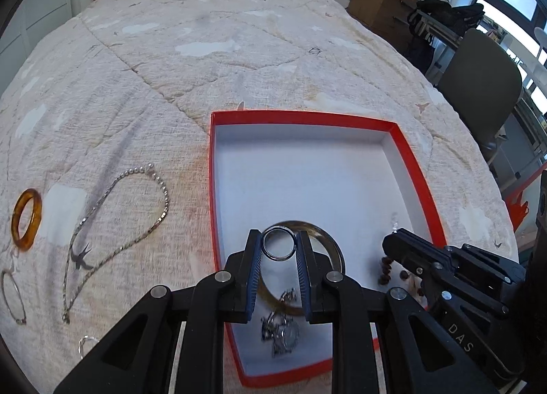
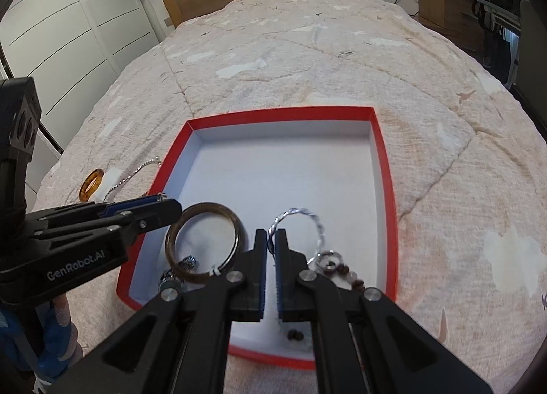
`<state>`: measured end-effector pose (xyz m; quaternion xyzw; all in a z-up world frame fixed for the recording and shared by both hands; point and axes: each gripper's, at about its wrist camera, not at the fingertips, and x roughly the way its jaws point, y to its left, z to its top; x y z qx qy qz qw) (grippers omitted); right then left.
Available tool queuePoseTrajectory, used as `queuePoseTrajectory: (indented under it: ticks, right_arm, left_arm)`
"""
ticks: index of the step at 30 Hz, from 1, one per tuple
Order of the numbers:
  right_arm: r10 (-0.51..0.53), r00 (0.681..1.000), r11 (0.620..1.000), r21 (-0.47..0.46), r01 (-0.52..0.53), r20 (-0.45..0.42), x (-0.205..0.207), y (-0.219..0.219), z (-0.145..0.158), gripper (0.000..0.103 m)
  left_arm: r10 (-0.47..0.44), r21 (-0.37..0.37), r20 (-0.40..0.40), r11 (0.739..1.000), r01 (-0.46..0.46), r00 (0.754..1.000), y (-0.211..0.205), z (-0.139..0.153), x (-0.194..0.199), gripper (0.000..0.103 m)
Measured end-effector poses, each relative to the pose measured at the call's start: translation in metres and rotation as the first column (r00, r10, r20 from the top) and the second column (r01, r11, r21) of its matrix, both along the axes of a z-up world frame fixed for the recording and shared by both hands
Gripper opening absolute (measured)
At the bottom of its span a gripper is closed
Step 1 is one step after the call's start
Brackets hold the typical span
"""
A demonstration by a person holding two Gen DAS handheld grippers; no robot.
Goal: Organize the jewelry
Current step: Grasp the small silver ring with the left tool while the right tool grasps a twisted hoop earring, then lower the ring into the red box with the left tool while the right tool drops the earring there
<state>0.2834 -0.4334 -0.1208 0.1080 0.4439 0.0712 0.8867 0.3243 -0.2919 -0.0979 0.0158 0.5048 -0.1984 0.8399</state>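
Nearest, the left gripper (image 1: 279, 247) pinches a small silver ring (image 1: 278, 244) between its pads, above the red box (image 1: 421, 185). The right gripper (image 2: 270, 244), almost shut, clamps a twisted silver cord (image 2: 309, 214) over the same box. Beyond the box's left wall, an amber ring (image 1: 26, 218) and a silver chain (image 1: 119, 233) lie on the quilt (image 1: 218, 35).

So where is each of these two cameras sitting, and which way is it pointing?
Left wrist: on the left gripper, looking down along its fingers, which clamp a silver ring over the red box; the right gripper pokes in.
Right wrist: on the right gripper, pinching a twisted silver chain above the box; the left gripper and a blue-gloved hand show.
Shared: box, brown bangle, amber ring, bed.
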Motion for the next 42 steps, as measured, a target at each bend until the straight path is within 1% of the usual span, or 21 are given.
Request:
queuePoseTrajectory:
  ticks: [3,7,13,17,18,20,21,22,25,30,35,37,39,42]
  right_arm:
    - [0.009,1.000,1.000,0.002,-0.009,-0.011,0.008,0.002,-0.008,0.005]
    - [0.023,1.000,1.000,-0.001,-0.023,-0.008,0.011,0.005,-0.011,0.005]
    - [0.017,0.999,1.000,0.000,-0.017,-0.046,0.012,0.005,-0.022,0.008]
    - [0.001,0.999,1.000,0.010,0.000,-0.050,0.008,0.001,-0.023,0.008]
    - [-0.001,0.999,1.000,0.011,0.002,-0.049,0.007,0.001,-0.022,0.008]
    - [-0.005,0.999,1.000,0.009,0.005,-0.044,0.004,0.000,-0.020,0.008]
    - [-0.009,0.999,1.000,0.006,0.009,-0.042,0.003,-0.001,-0.018,0.008]
    - [-0.013,0.999,1.000,0.003,0.014,-0.041,0.001,-0.001,-0.016,0.008]
    - [-0.025,0.999,1.000,-0.006,0.025,-0.040,-0.002,-0.004,-0.012,0.008]
    - [-0.058,0.998,0.998,-0.016,0.058,-0.036,-0.014,-0.010,-0.003,0.009]
    - [-0.080,0.996,0.997,-0.024,0.080,-0.024,-0.028,-0.011,0.012,0.012]
    - [-0.088,0.996,0.996,-0.026,0.088,-0.015,-0.035,-0.010,0.019,0.021]
    - [-0.095,0.995,0.995,-0.027,0.095,-0.003,-0.044,-0.006,0.028,0.025]
    - [-0.096,0.995,0.995,-0.026,0.096,0.014,-0.056,0.002,0.042,0.026]
  left_arm:
    - [-0.014,0.004,-0.010,1.000,0.014,1.000,-0.005,-0.009,0.003,0.020]
    - [-0.024,0.010,-0.017,1.000,0.024,1.000,-0.009,-0.018,0.005,0.020]
    - [-0.026,0.007,-0.010,1.000,0.026,1.000,-0.008,-0.019,0.006,0.020]
    - [-0.022,0.011,-0.009,1.000,0.022,1.000,-0.007,-0.019,0.004,0.021]
    - [-0.021,0.007,-0.012,1.000,0.021,1.000,-0.006,-0.018,0.004,0.022]
    - [-0.021,-0.001,-0.018,1.000,0.021,1.000,-0.006,-0.017,0.003,0.030]
    - [-0.018,-0.001,-0.017,1.000,0.018,1.000,-0.005,-0.016,0.002,0.038]
    - [-0.013,-0.003,-0.016,1.000,0.013,1.000,-0.004,-0.015,0.002,0.041]
    - [-0.009,-0.010,-0.021,1.000,0.009,1.000,-0.001,-0.013,-0.001,0.041]
    - [-0.008,-0.014,-0.012,1.000,0.008,1.000,0.003,-0.002,-0.009,0.041]
    - [0.010,-0.017,0.014,1.000,-0.009,1.000,0.013,0.016,-0.025,0.042]
    - [0.023,-0.021,0.029,1.000,-0.023,0.999,0.019,0.026,-0.033,0.045]
    - [0.036,-0.018,0.046,0.999,-0.036,0.998,0.026,0.035,-0.042,0.045]
    - [0.055,-0.008,0.078,0.998,-0.055,0.995,0.038,0.049,-0.055,0.047]
